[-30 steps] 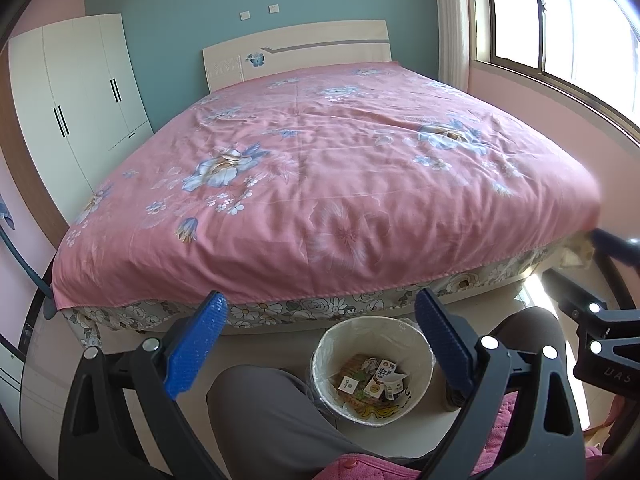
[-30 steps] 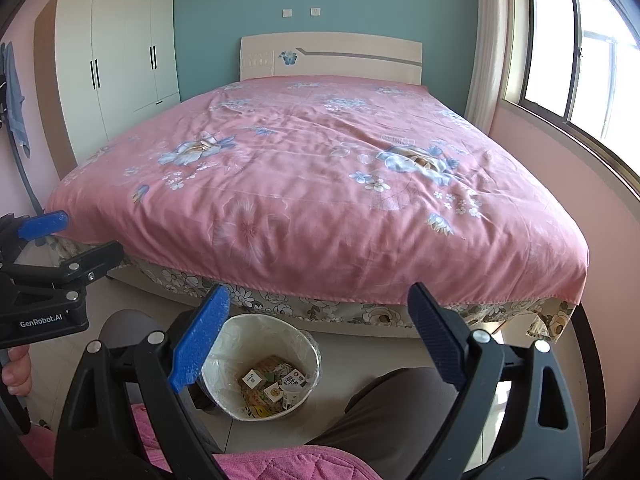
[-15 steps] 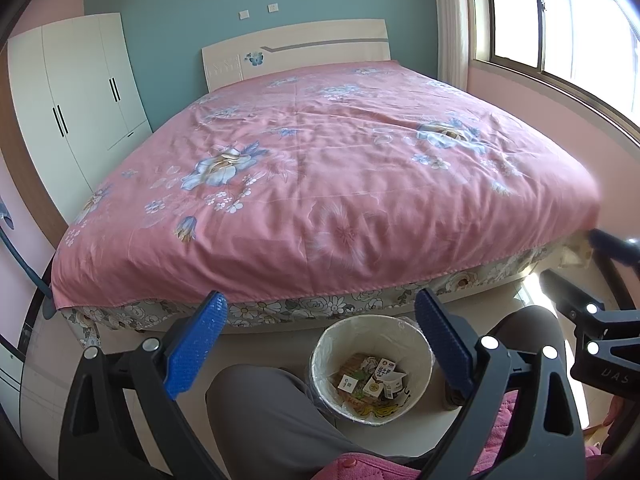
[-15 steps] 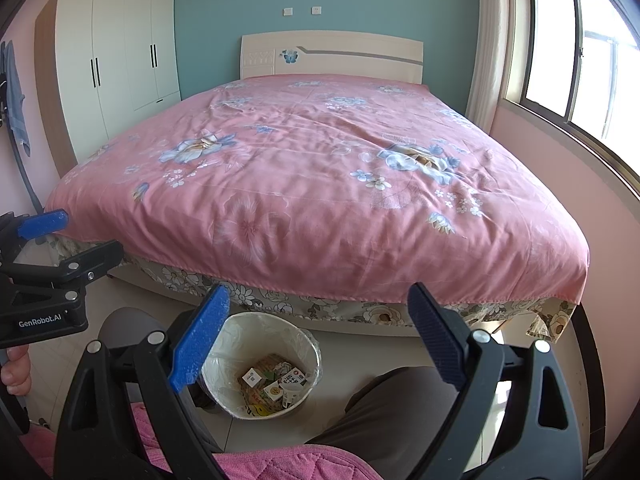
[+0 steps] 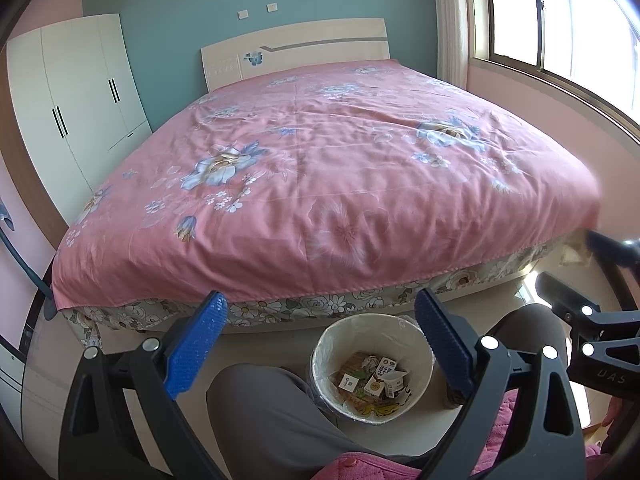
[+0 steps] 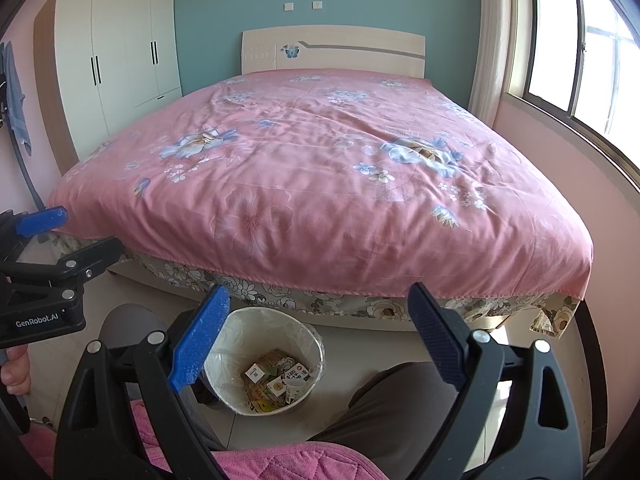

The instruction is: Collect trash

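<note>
Across most of both wrist views spreads the bed (image 5: pixel 340 168), its pink flowered cover (image 6: pixel 320 184) smooth and with no litter showing on it. Behind it stand the cream headboard (image 6: pixel 332 50) and, by the left wall, a white wardrobe (image 5: pixel 76 92); a window (image 6: pixel 584 48) lights the right side. Below the foot of the bed, on the pale floor, sits the lined waste bin (image 5: pixel 320 360) between the knees of a seated person (image 5: pixel 272 408) in grey trousers. Inside the bin lies the trash (image 5: pixel 374 372): small cartons, wrappers and crumpled paper, already piled at the bottom.

Above the bin hang the two tools. The left gripper (image 5: pixel 320 340) has its blue pads spread wide with nothing between them, and the right gripper (image 6: pixel 316 334) likewise stands wide apart and empty.

Judging by this, the collecting looks largely done, or is at a pause between pieces: no loose rubbish is visible on bed or floor. The next move probably calls for searching out any remaining scrap beyond these views, or else for gathering the liner's rim, which needs both claws brought down to opposite edges of the bin.
</note>
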Motion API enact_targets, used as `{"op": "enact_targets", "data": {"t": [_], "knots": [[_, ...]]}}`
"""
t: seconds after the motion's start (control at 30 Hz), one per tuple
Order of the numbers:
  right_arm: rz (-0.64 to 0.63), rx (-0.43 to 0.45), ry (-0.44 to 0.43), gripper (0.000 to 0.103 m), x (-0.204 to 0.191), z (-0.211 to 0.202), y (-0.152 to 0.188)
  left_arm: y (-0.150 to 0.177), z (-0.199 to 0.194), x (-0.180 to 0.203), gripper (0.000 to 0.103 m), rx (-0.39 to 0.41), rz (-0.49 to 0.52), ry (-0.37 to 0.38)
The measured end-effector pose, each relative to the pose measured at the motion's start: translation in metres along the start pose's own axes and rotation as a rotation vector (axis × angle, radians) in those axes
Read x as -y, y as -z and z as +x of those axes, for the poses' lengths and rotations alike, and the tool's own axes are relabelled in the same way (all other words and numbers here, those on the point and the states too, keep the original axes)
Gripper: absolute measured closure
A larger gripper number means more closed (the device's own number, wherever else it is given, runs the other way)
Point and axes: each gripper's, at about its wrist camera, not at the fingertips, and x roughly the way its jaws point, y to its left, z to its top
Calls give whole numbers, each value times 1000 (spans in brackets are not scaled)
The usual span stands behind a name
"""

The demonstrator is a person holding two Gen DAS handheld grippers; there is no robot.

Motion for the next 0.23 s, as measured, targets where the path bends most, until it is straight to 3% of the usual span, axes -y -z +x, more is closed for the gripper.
{"op": "enact_targets", "data": {"t": [0.23], "knots": [[-2, 0, -1, 14, 0, 0, 0, 4, 5, -2, 7, -16, -3, 6]]}}
